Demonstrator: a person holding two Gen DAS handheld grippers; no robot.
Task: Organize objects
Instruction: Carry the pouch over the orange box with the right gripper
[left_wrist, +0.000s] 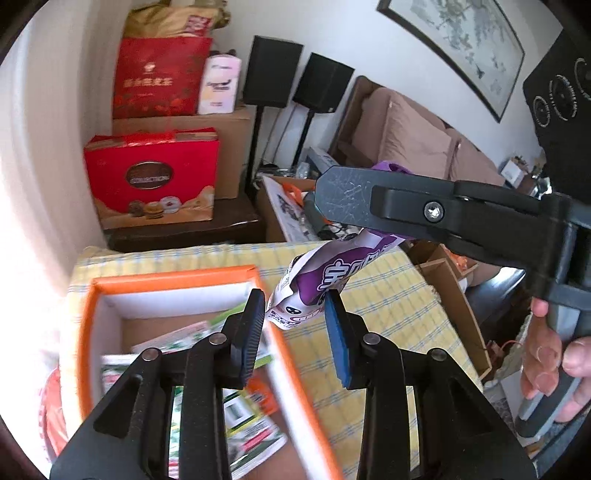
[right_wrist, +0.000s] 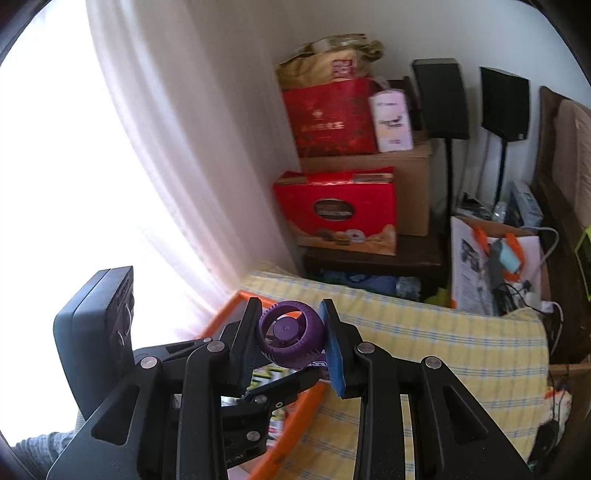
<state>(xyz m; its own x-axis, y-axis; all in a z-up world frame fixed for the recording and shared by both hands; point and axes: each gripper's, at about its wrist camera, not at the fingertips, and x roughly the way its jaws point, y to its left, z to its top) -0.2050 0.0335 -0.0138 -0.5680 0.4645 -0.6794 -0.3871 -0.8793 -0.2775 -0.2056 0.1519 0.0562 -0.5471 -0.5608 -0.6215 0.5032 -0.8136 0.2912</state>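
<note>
While the right gripper (right_wrist: 290, 338) clamps the purple cap (right_wrist: 291, 339) of a pouch (left_wrist: 325, 277), the left gripper (left_wrist: 295, 325) pinches the pouch's lower end above the orange box's (left_wrist: 177, 275) right edge.

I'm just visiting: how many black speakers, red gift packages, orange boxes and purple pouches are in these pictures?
black speakers: 2
red gift packages: 2
orange box: 1
purple pouch: 1
Total: 6
</note>
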